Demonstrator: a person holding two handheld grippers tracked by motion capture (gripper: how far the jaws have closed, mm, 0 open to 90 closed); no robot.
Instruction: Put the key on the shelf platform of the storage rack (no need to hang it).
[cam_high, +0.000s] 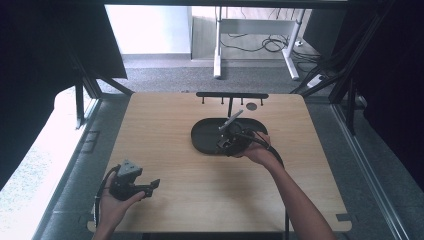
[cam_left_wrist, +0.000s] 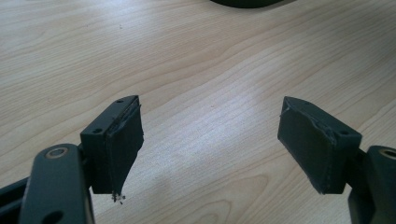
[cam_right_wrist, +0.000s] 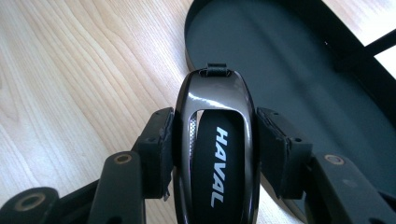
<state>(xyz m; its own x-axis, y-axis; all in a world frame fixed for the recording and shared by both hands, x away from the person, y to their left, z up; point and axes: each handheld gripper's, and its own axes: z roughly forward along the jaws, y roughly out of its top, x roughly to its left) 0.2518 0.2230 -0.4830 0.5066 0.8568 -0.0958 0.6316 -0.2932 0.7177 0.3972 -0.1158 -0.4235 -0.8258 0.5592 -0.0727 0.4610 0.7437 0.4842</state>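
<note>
A pale wooden table (cam_high: 165, 125) with flowing grain fills the centre of the high view, its straight edges bordered by grey floor on either side. Just right of centre lies a shallow oval black tray (cam_high: 205, 134) with a low upright rim and a smooth matte floor. Behind it, near the table's far edge, stands a thin black rack (cam_high: 232, 95) with small pegs hanging from its bar. In the right gripper view, the right gripper (cam_right_wrist: 214, 140) is clamped on a glossy dark key fob (cam_right_wrist: 215, 154), rounded and tapered, with "HAVAL" in white letters on its black inset and a small strap loop at its tip; both padded jaws press against the fob's sides. The fob's tip sits over the tray's near rim, the tray's dark floor stretching to the upper right of that frame. In the high view this gripper (cam_high: 231, 141) appears above the tray's right half, held by the person's right hand (cam_high: 257, 152). The left gripper (cam_high: 155, 184), at the lower left of the high view, is held in the left hand (cam_high: 116, 204) near the table's front edge; in its own view the left gripper (cam_left_wrist: 210, 140) stands spread wide, its worn black pads grasping nothing, with bare wood between them. A broad stretch of uncluttered tabletop separates the two grippers.
</note>
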